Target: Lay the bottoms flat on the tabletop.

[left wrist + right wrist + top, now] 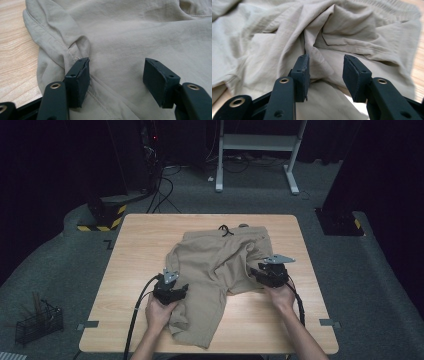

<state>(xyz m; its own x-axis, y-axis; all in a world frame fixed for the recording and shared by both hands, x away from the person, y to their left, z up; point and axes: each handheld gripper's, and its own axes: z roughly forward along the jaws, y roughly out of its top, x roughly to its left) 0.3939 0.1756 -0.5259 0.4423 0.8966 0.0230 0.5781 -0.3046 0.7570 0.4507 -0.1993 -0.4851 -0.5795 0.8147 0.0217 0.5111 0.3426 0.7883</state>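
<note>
A pair of beige shorts (215, 265) lies rumpled on the wooden table (140, 235), with the waistband and its dark drawstring (225, 230) at the far side. My left gripper (176, 285) is at the left edge of the near leg. In the left gripper view its jaws (116, 62) stand wide apart over smooth cloth (125, 30), the left pad beside a hem fold. My right gripper (257, 270) is at the shorts' right side. Its jaws (326, 58) are open, and a raised ridge of cloth (312, 47) runs up between the pads without being pinched.
Bare wood shows to the left in the left gripper view (15, 50) and along the table's near edge (260, 330). On the floor stand a black wire basket (37, 322) at the left, a white frame (255, 150) behind the table, and cables (165, 185).
</note>
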